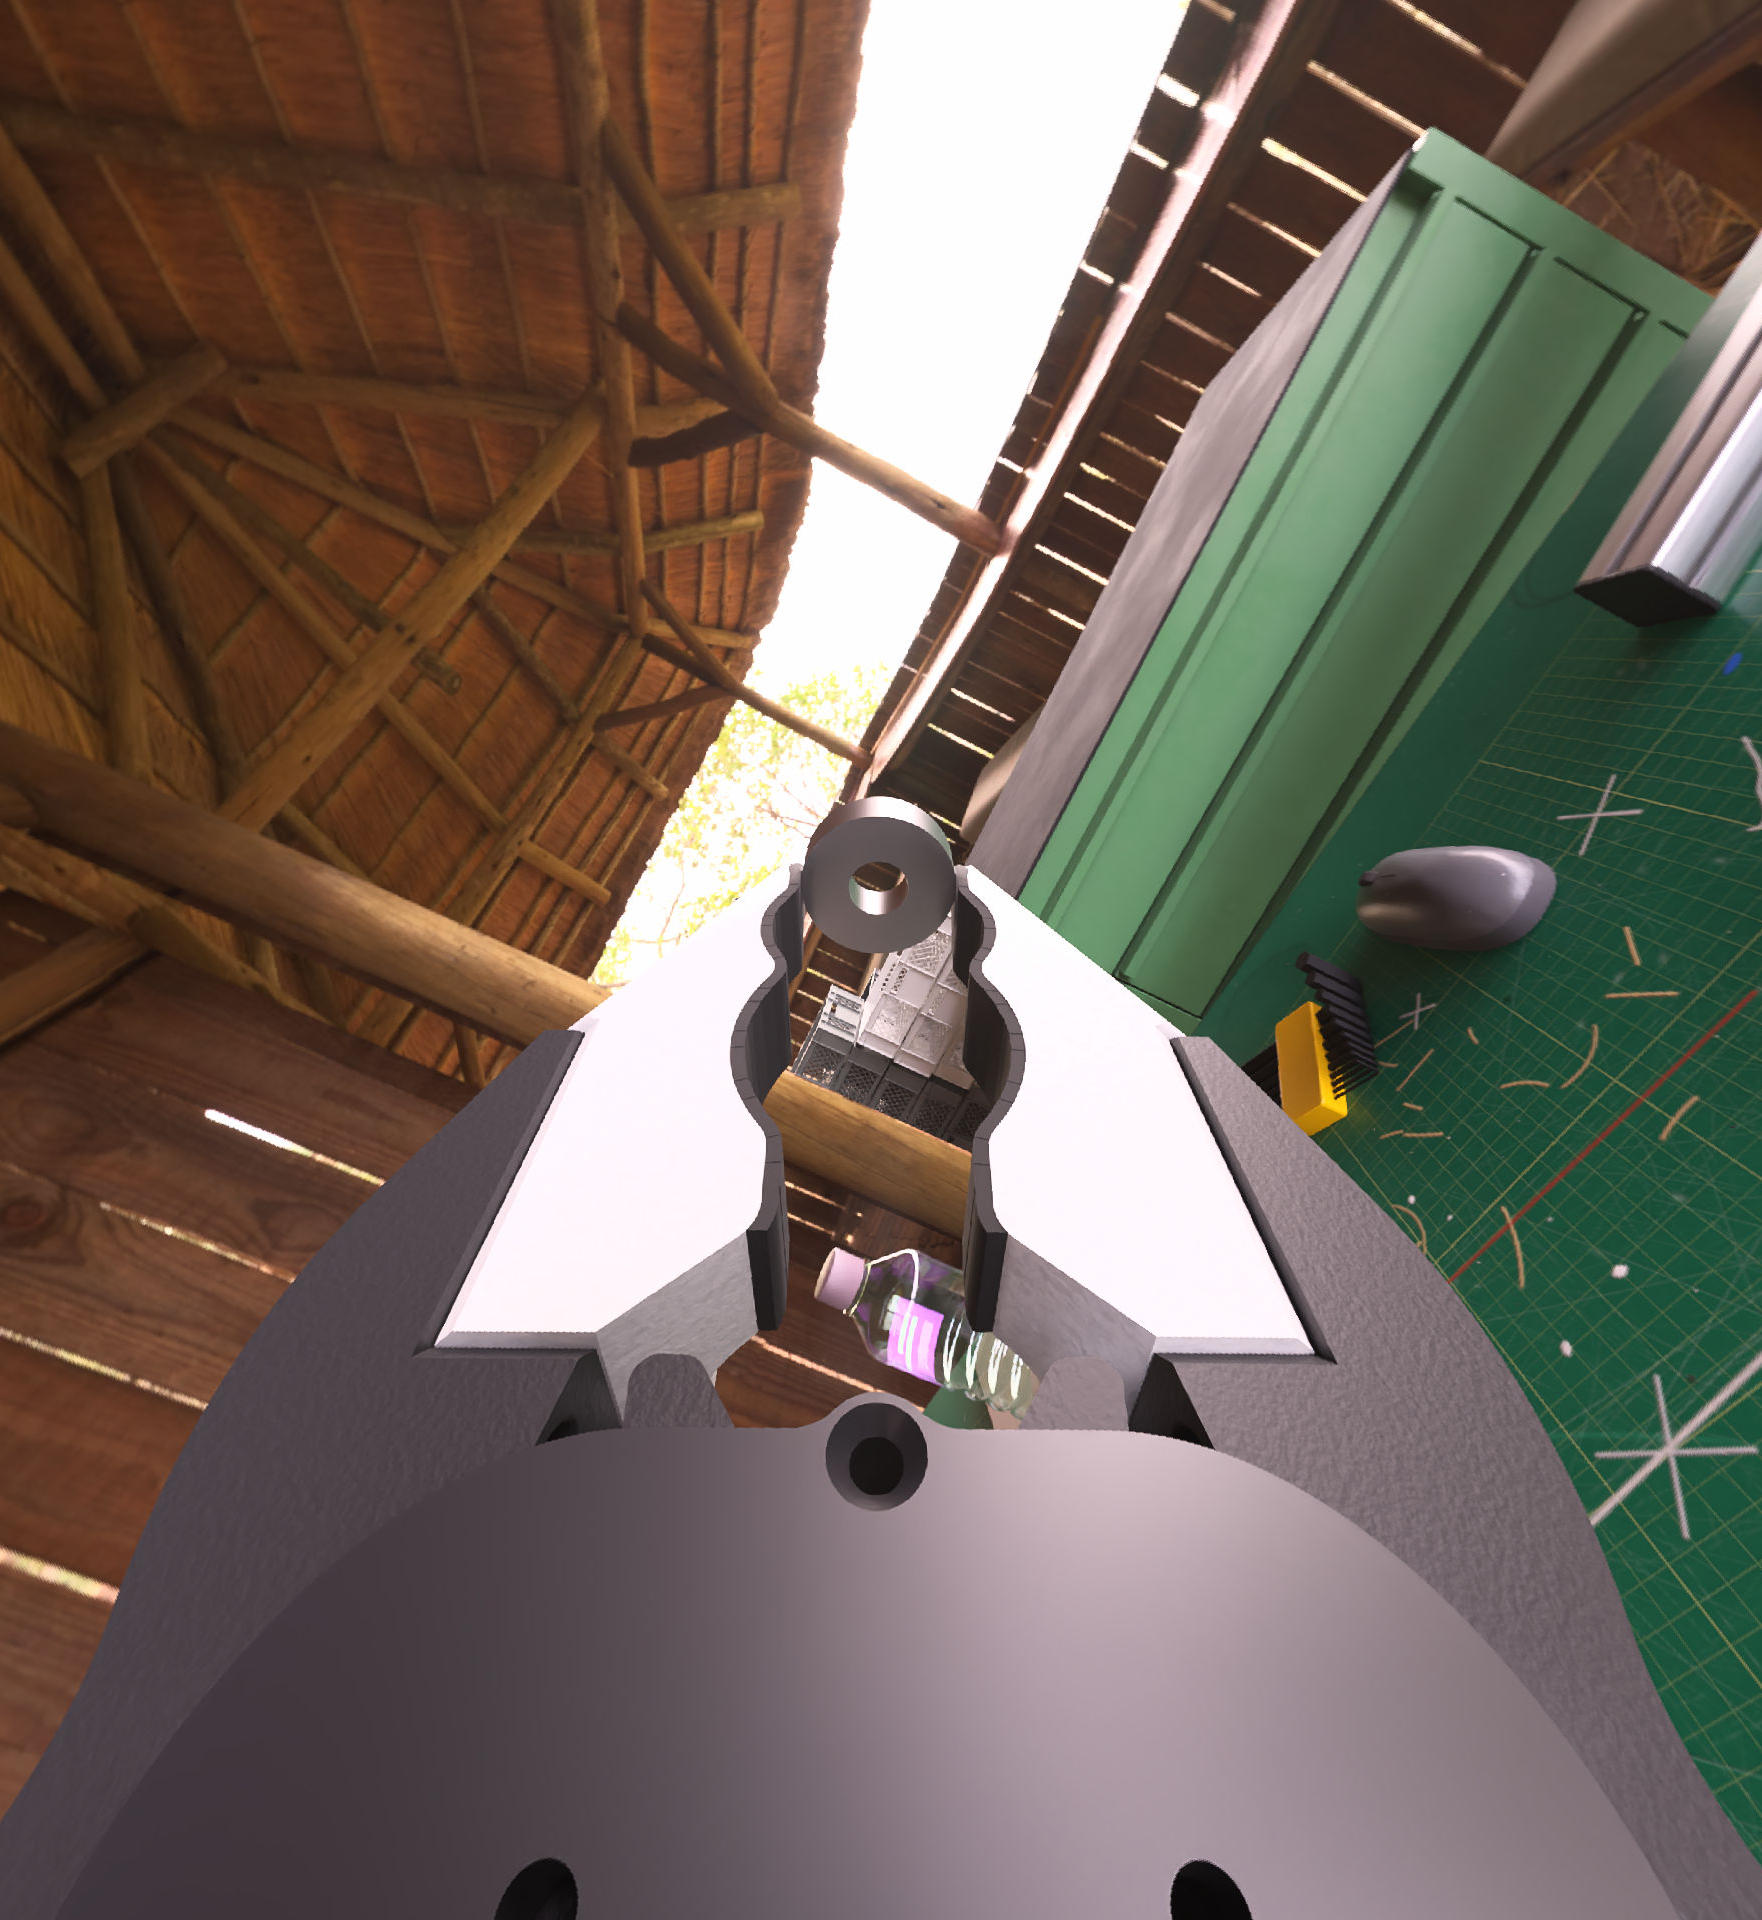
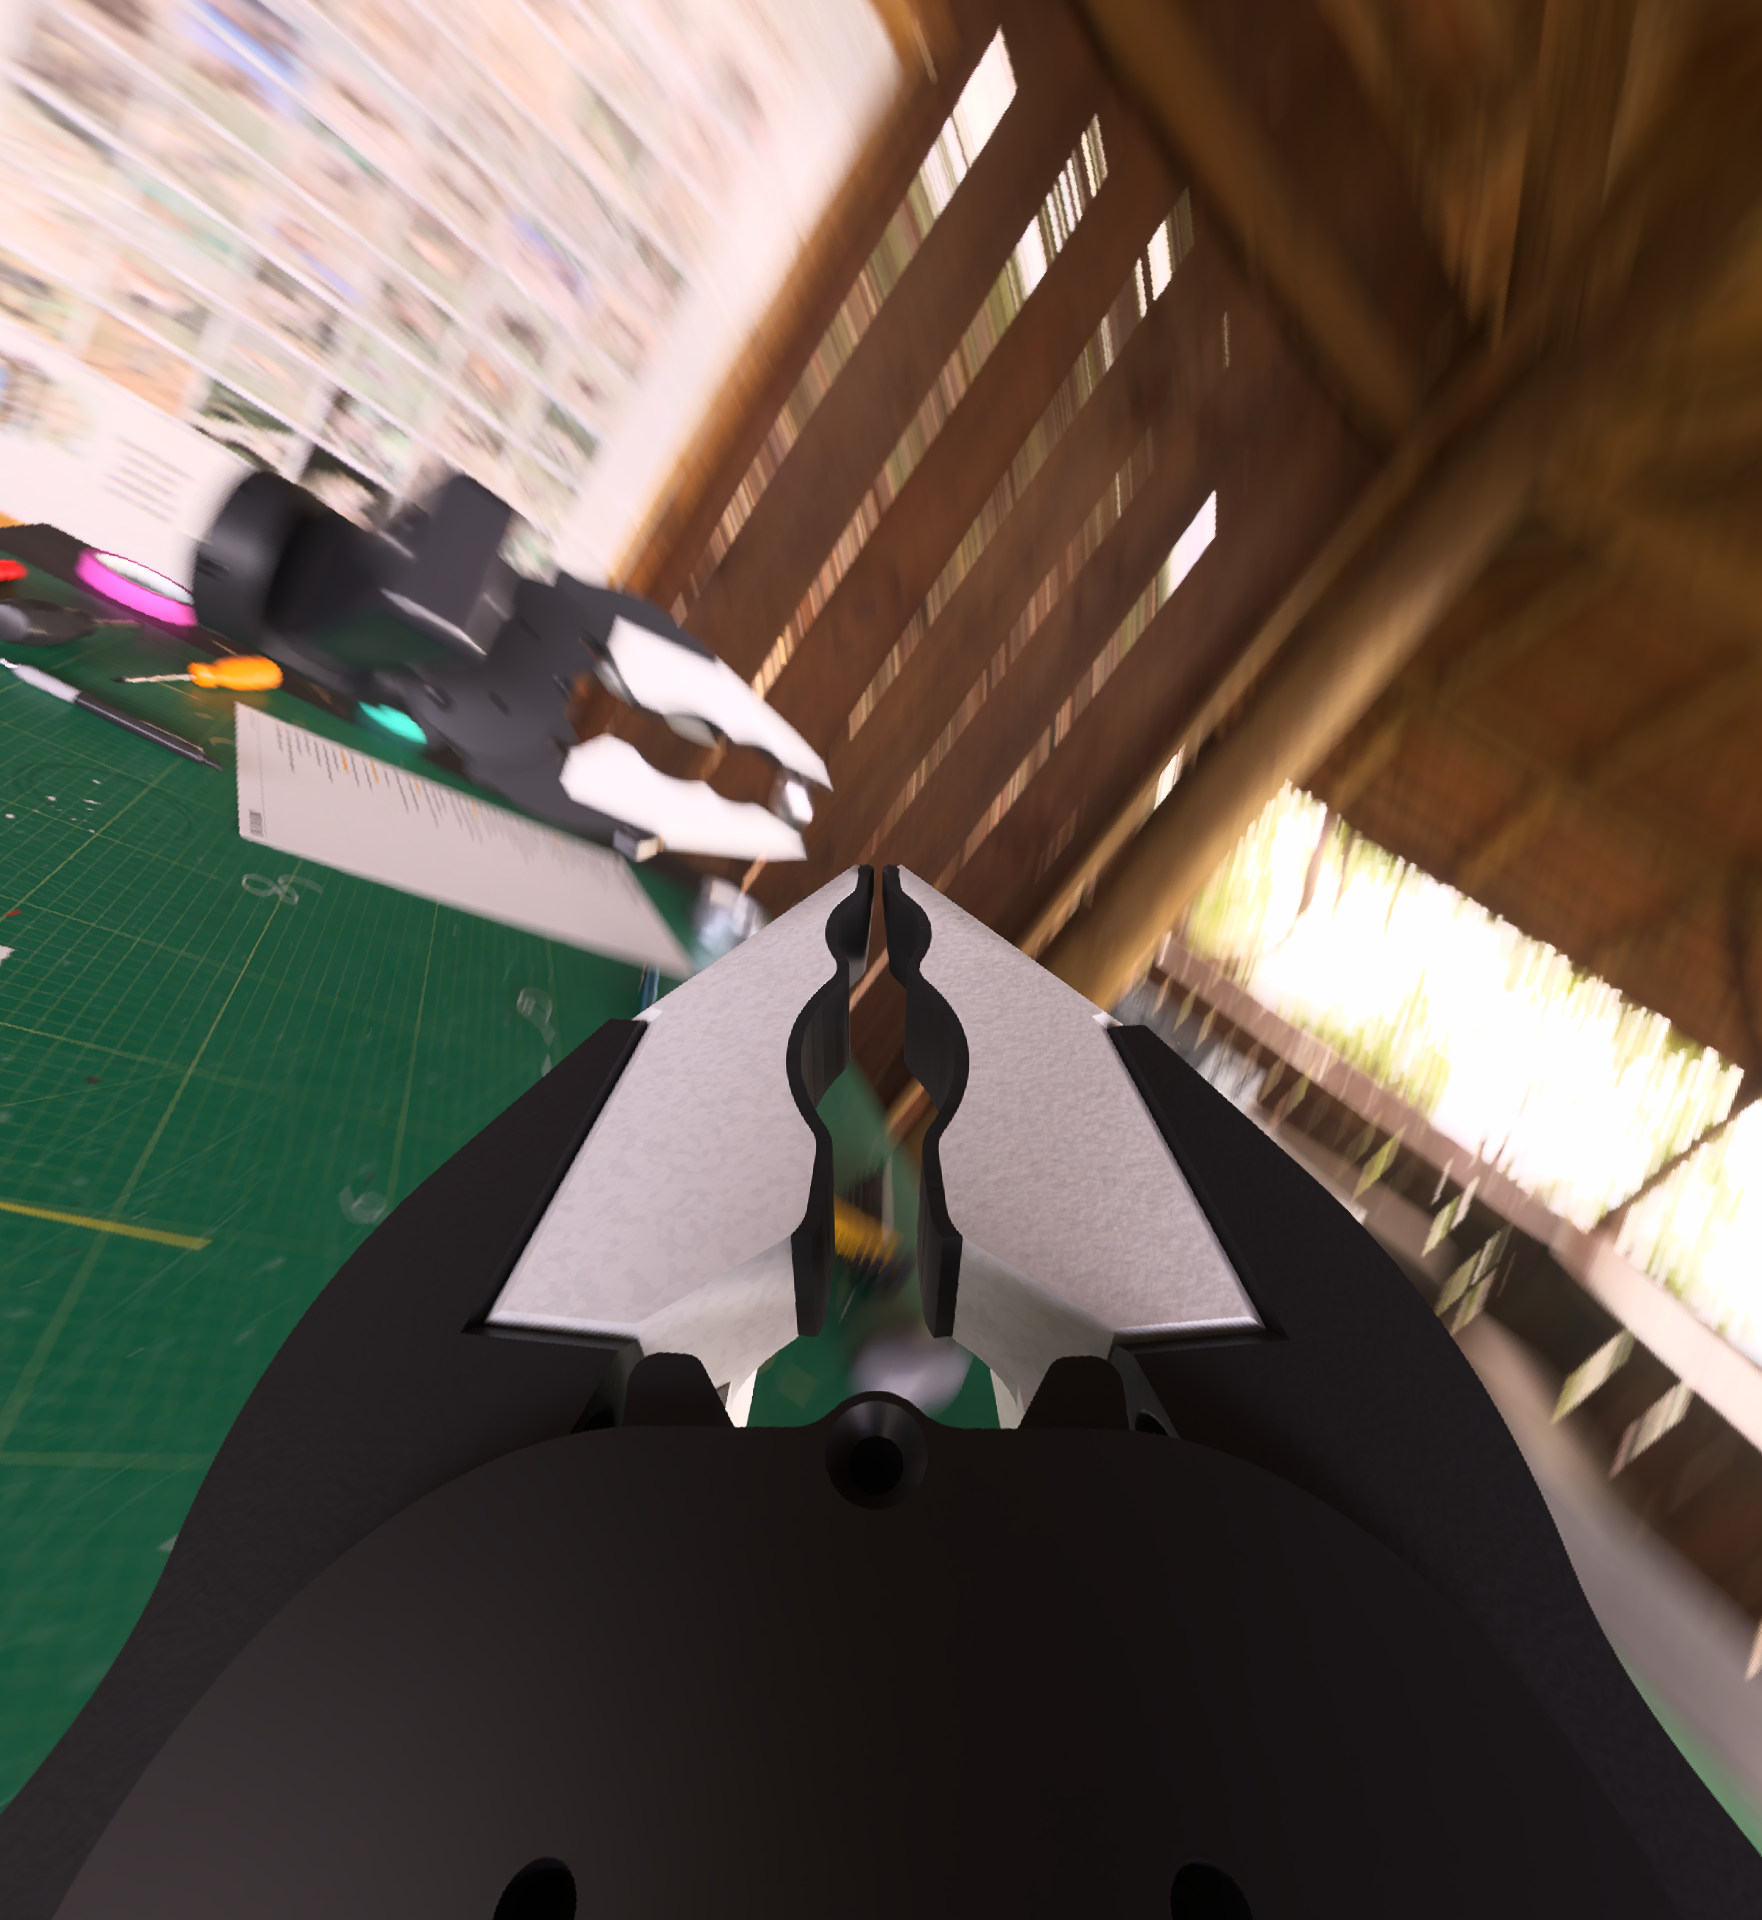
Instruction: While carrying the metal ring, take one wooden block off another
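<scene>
Left gripper (image 1: 877, 883) pinches metal ring (image 1: 878, 881) at its tips, frame centre, bore facing camera; right gripper (image 2: 877, 873) nearly closed, empty; wooden blocks in neither view, so bearing cannot be judged

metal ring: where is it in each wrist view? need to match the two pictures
Left wrist view: the metal ring sits centre frame, pinched at the tips of the left claw, hole facing the camera.
Right wrist view: the left claw shows upper left of centre, blurred; the ring cannot be made out at its tips.
Shared landmark: the green cutting mat, at right in the left view, at left in the right view.
</scene>
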